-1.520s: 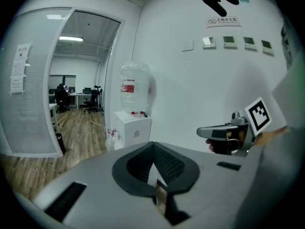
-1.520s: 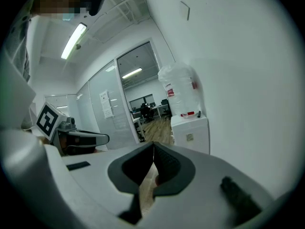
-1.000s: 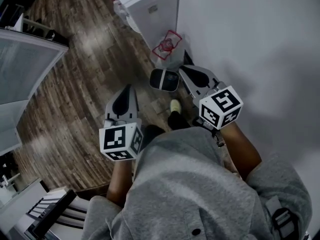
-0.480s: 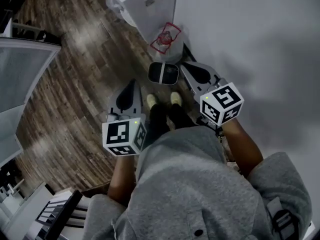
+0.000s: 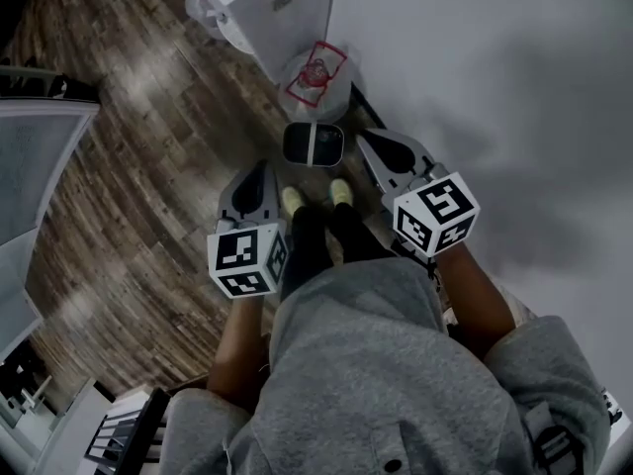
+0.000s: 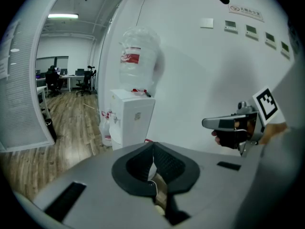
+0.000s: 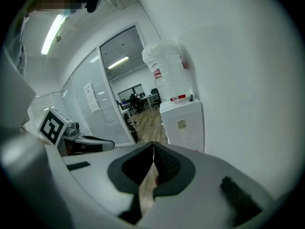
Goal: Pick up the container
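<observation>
Dark wood-plank floor [image 5: 138, 176] fills the left of the head view and meets a plain white wall [image 5: 504, 87] on the right. A glass partition [image 6: 24, 94] with blinds runs down the far left. Beyond it lies an open office with desks and chairs [image 6: 71, 80] under a strip ceiling light [image 6: 62, 16].

A white water dispenser [image 6: 132, 120] stands against the wall, with a large clear bottle [image 6: 138, 56] with a red label on top. A row of small plates [image 6: 248, 30] is fixed high on the wall. On the floor beside the dispenser's base sits a clear plastic item with a red label [image 5: 316, 75].

A person in a grey sweatshirt [image 5: 366, 364] stands looking down, bare forearms reaching forward. The left tool [image 5: 261, 172] and the right tool [image 5: 368, 141] both point forward and downward, each with a black-and-white marker cube at its back. Each gripper view shows its ridged pads pressed together with nothing between them.

The container [image 5: 314, 143], dark and rounded with a pale band across its middle, rests on the floor. It lies between the two tool tips in the head view, nearer the right one, and neither tool touches it. It sits just ahead of the person's pale shoes [image 5: 293, 199].
</observation>
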Available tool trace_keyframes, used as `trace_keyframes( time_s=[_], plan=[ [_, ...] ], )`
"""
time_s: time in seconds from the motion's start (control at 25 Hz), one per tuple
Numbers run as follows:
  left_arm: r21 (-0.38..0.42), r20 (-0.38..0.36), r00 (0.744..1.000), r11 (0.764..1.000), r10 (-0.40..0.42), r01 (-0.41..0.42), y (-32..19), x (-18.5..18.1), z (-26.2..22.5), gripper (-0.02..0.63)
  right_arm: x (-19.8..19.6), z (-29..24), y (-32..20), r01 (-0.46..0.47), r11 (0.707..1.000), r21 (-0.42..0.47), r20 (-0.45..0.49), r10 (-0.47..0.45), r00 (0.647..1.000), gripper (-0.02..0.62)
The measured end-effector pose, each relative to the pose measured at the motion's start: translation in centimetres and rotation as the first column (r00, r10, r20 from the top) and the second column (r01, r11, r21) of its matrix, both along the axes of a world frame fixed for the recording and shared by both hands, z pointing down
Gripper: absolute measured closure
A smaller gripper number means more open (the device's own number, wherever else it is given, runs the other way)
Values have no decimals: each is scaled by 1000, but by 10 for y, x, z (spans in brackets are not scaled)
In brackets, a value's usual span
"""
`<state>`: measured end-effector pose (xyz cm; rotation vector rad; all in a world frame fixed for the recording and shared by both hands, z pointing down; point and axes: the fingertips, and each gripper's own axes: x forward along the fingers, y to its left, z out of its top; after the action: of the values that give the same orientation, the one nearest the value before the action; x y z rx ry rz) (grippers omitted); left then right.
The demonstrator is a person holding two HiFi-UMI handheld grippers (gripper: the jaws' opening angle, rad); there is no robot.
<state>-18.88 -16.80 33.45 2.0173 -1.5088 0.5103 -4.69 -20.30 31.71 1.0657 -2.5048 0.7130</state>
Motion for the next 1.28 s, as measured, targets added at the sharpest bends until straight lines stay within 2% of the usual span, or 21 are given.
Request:
trace_keyframes(
  time_s=[0.2, 0.56, 0.6, 0.68, 0.76, 1.04, 1.28],
  plan=[
    [-68, -10, 1000, 997, 18, -18, -10, -4, 36, 591, -1, 12, -13, -21, 1000, -10, -13, 21, 1000, 571],
    [-127, -47, 997, 990, 59, -64, -27, 6, 86, 588, 6, 47, -26, -28, 998, -53, -32, 26, 999, 571],
    [-136, -53, 997, 988, 64, -71, -28, 8, 92, 579, 6, 51, -27, -26, 998, -59, -32, 24, 999, 571],
    [-162, -79, 994, 983, 75, -87, -28, 13, 105, 495, 6, 58, -27, -22, 997, -71, -35, 19, 999, 571],
    [-190, -109, 991, 977, 74, -94, -30, 17, 121, 450, 6, 67, -30, -19, 997, -80, -40, 16, 999, 571],
    [-274, -108, 988, 952, 112, -138, -29, 28, 191, 395, 10, 125, -29, -25, 989, -148, -35, 20, 999, 571],
    [-327, -109, 986, 932, 128, -157, -33, 36, 253, 380, 11, 176, -35, -7, 982, -187, -23, 3, 1000, 571]
  ],
)
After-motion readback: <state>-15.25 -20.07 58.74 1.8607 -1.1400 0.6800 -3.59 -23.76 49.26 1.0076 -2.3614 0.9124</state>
